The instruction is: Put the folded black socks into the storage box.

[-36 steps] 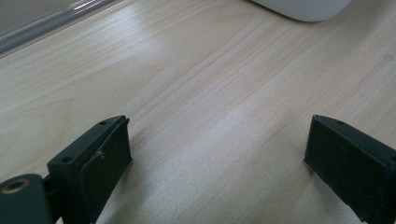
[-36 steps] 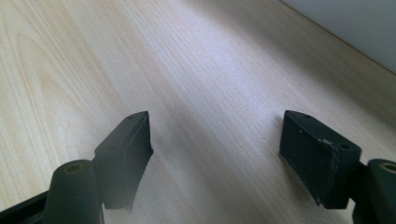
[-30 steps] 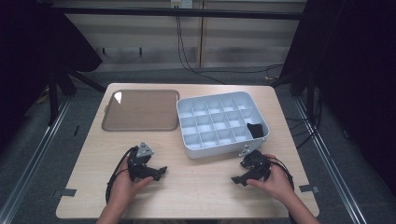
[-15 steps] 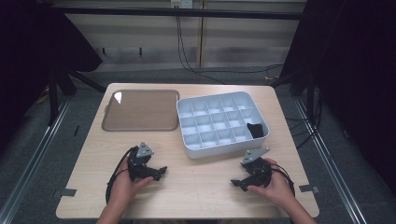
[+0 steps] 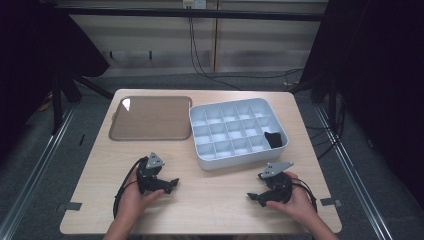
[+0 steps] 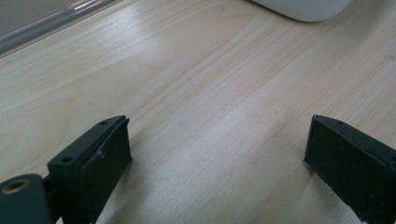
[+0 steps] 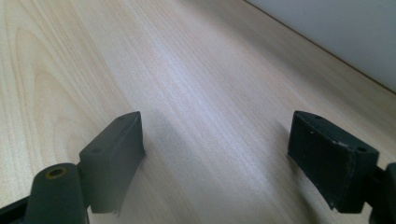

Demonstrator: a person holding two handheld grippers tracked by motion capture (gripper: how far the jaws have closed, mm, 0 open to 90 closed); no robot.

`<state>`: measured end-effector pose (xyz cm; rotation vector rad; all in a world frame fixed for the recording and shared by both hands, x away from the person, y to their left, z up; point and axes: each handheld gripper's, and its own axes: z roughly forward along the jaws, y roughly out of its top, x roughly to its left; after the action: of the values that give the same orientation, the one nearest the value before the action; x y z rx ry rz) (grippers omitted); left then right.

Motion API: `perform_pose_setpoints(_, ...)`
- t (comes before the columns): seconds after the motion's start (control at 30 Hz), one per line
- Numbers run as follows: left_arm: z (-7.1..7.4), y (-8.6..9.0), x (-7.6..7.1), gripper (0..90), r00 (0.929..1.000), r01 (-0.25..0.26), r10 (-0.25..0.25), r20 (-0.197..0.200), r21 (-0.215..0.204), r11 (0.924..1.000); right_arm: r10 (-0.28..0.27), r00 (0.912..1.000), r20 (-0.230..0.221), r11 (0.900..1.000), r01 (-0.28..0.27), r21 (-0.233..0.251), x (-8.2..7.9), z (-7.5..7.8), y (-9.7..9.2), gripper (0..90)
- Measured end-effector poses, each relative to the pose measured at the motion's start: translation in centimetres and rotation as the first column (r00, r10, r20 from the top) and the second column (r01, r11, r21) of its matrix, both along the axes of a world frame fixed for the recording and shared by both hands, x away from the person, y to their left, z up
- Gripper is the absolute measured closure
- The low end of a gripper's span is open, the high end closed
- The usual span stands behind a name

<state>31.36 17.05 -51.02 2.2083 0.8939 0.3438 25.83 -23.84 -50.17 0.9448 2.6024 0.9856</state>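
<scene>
From the high view I find my left tool (image 5: 172, 182) resting low on the near-left part of the tabletop (image 5: 215, 200), held in my left hand (image 5: 134, 195). My right tool (image 5: 253, 196) rests on the near-right part, held in my right hand (image 5: 295, 197). The two tools are well apart, with bare wood between them.

In the left gripper view, the left tool (image 6: 215, 154) has its jaws spread wide. Nothing lies between them but tabletop grain. A rounded white corner of the compartment box (image 6: 303, 7) shows at the top edge, and the rim of the brown tray (image 6: 42, 28) runs along the upper left.

In the right gripper view, the right tool (image 7: 215, 149) likewise stands wide open and grips nothing. The pale side wall of the compartment box (image 7: 341, 32) crosses the upper right corner, near but clear of the jaws.

On the tabletop, the compartment box (image 5: 235, 159) sits right of centre, beyond both tools. A small black object (image 5: 273, 139) lies in a compartment at its right edge, in the second row from the near side; I cannot tell what it is. The other compartments I can see hold nothing. The brown tray (image 5: 150, 120) lies flat just left of the box, edge close to edge; I cannot tell whether they touch.
</scene>
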Motion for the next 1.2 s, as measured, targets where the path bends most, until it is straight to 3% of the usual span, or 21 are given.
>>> perform_pose_setpoints(0.67, 0.00, 0.00, 0.00, 6.3, 1.0000, 0.000, 0.000, 0.000, 0.000, 1.0000, -0.015, 0.9990, 0.043, 0.9989, 0.013, 0.046, -0.51, -0.53, -0.36, 16.6)
perform_pose_setpoints(0.83, 0.00, 0.00, 0.00, 6.3, 1.0000, 0.000, 0.000, 0.000, 0.000, 1.0000, -0.015, 0.9976, 0.067, 0.9968, 0.010, 0.079, -0.67, -0.93, -0.47, 14.7)
perform_pose_setpoints(1.2, -0.01, 0.00, 0.00, 6.3, 1.0000, 0.000, 0.000, 0.000, -0.001, 1.0000, -0.018, 0.9976, 0.066, 0.9968, 0.013, 0.079, -0.69, -0.93, -0.44, 14.7)
